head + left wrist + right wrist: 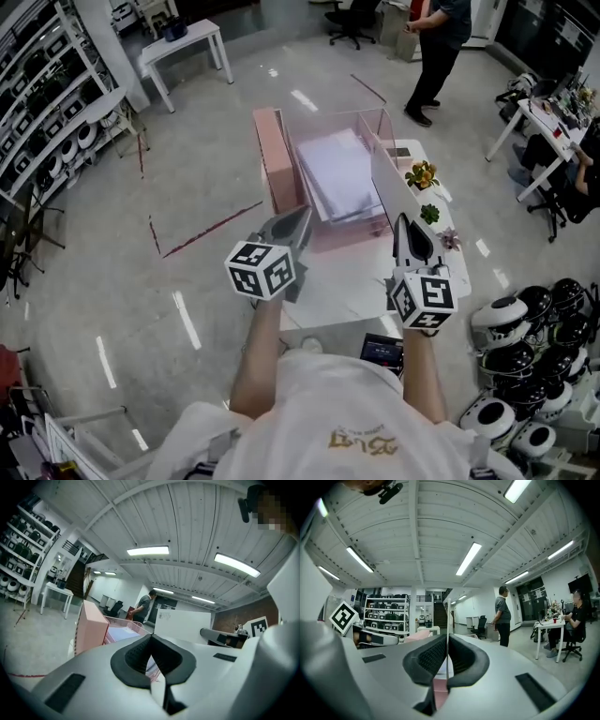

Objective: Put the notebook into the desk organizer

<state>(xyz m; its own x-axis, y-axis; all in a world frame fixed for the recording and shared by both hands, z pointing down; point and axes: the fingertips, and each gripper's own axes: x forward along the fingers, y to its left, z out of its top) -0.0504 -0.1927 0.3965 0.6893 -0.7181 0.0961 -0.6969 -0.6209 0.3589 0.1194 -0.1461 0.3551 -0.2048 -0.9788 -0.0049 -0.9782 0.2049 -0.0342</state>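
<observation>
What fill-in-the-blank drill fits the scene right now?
1. The right tongs are shut on the ____.
2. The left tongs are shut and hold ____.
3. The organizer is ____ in colour.
4. It stands on a ____ table.
Missing words: notebook; nothing; pink; white.

Bare tabletop point(342, 281) lies open below the frame's centre; above it stands the paper-filled pink organizer point(277, 159), with potted plants point(424, 175) crowding the right edge.
</observation>
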